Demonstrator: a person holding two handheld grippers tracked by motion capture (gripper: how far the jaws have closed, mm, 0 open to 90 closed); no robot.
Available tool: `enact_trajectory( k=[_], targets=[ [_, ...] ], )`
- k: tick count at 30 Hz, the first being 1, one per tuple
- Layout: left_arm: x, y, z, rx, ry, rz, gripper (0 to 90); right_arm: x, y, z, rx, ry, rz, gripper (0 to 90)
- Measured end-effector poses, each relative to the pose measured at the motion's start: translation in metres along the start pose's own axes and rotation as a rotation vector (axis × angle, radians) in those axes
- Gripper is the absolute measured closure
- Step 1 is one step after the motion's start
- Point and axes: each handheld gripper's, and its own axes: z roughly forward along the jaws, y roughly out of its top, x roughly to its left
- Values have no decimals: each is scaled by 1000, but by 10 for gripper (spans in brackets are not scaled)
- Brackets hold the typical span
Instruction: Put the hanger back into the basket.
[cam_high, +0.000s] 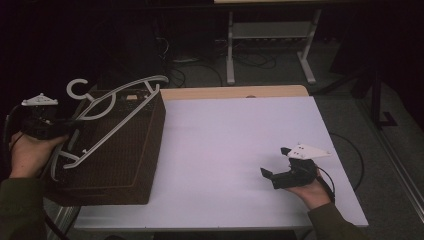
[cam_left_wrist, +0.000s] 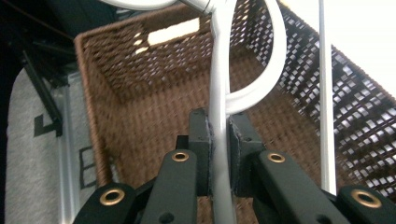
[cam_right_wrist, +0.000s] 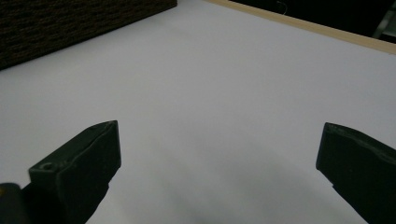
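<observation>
A white plastic hanger (cam_high: 115, 107) lies tilted over the open top of a brown wicker basket (cam_high: 125, 155) at the table's left end. My left gripper (cam_high: 72, 126) is shut on one of the hanger's bars at the basket's left side. In the left gripper view the pads (cam_left_wrist: 240, 135) pinch the white bar (cam_left_wrist: 219, 70) above the basket's woven inside (cam_left_wrist: 140, 102). My right gripper (cam_high: 275, 161) rests low over the white table (cam_high: 225, 130) at the right front. It stands open, with nothing between its jaws (cam_right_wrist: 217, 128).
The table has a pale wooden strip (cam_high: 235, 92) along its far edge. The basket's side (cam_right_wrist: 70, 23) lies far off at the upper left of the right gripper view. Beyond the table are a dark floor, cables and the legs of another table (cam_high: 230, 50).
</observation>
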Motion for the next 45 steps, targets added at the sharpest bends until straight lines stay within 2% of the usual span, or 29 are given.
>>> enact_trajectory(
  k=[5, 10, 12, 18, 25, 26, 27, 28, 36, 38, 41, 45],
  targets=[
    [12, -11, 2, 26, 20, -26, 820, 0, -1, 1, 9, 3, -8, 0],
    [19, -17, 3, 45, 32, -28, 820, 0, -1, 1, 9, 3, -7, 0],
    [23, -20, 5, 69, 40, -24, 820, 0, -1, 2, 13, 5, -5, 0],
    [27, -24, 10, 97, 46, -34, 819, 0, -1, 2, 13, 3, -6, 0],
    [28, -25, 17, 128, 33, -28, 813, -1, -1, 2, 14, -3, -2, 0],
    [29, -26, 18, 125, 19, -32, 813, -1, -1, 2, 14, -3, -2, 0],
    [29, -27, 19, 95, 10, -47, 721, -1, -1, 1, 15, -2, -1, 0],
    [30, -27, 18, 84, 6, -61, 671, -2, -1, 1, 15, -3, -1, 0],
    [25, -22, 16, 45, -20, -70, 566, -2, -1, 0, 11, -2, 4, 0],
    [21, -19, 15, 33, -25, -71, 514, -2, -1, 0, 11, -3, 0, 0],
    [13, -12, 14, 6, -34, -63, 486, -2, 0, -1, 8, -2, 4, 0],
    [-3, -3, 13, -36, -43, -76, 376, -3, 1, -2, 1, -2, 3, 0]
  ],
)
